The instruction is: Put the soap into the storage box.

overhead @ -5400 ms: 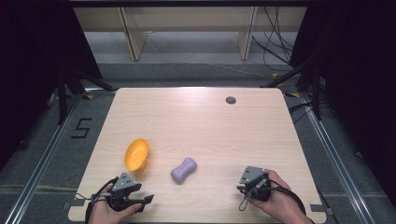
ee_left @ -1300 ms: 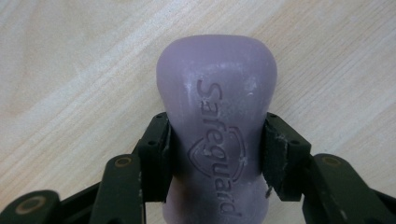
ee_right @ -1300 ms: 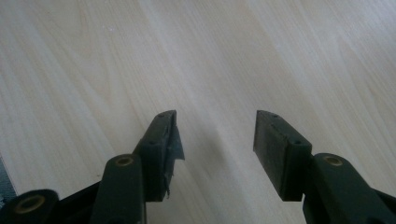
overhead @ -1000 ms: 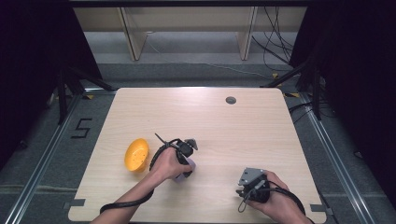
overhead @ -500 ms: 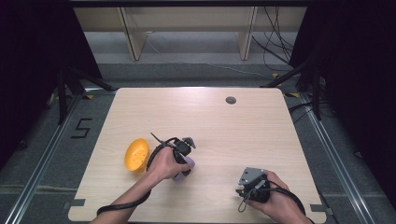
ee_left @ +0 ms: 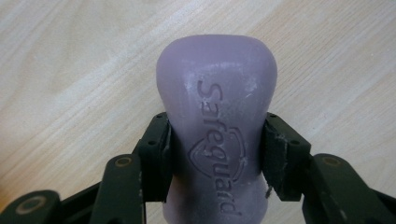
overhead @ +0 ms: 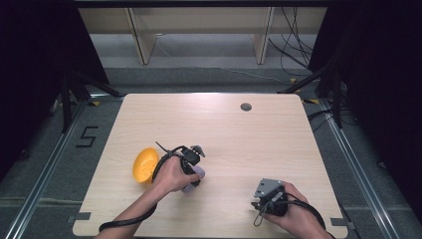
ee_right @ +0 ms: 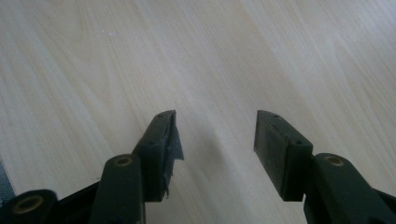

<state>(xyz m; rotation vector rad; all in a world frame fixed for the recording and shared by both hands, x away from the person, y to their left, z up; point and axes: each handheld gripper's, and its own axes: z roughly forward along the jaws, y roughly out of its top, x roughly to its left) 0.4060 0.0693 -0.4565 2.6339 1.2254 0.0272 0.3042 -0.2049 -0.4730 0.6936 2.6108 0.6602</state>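
Note:
A purple bar of soap [ee_left: 217,116] with a stamped brand name sits between the black jaws of my left gripper [ee_left: 215,149], whose pads press on its narrow waist. From above, the left gripper [overhead: 191,167] stands over the soap [overhead: 195,178] near the table's front middle, just right of an orange bowl [overhead: 145,165]. My right gripper [overhead: 268,195] rests near the front right of the table; in the right gripper view its jaws [ee_right: 215,140] stand apart over bare wood with nothing between them.
The light wooden table [overhead: 278,139] has a small dark round hole [overhead: 246,106] at the back right. A metal frame and cables lie on the floor beyond the far edge. Dark curtains stand on both sides.
The left hand with its gripper stays on the soap and has barely shifted since a second ago. The right hand has kept still.

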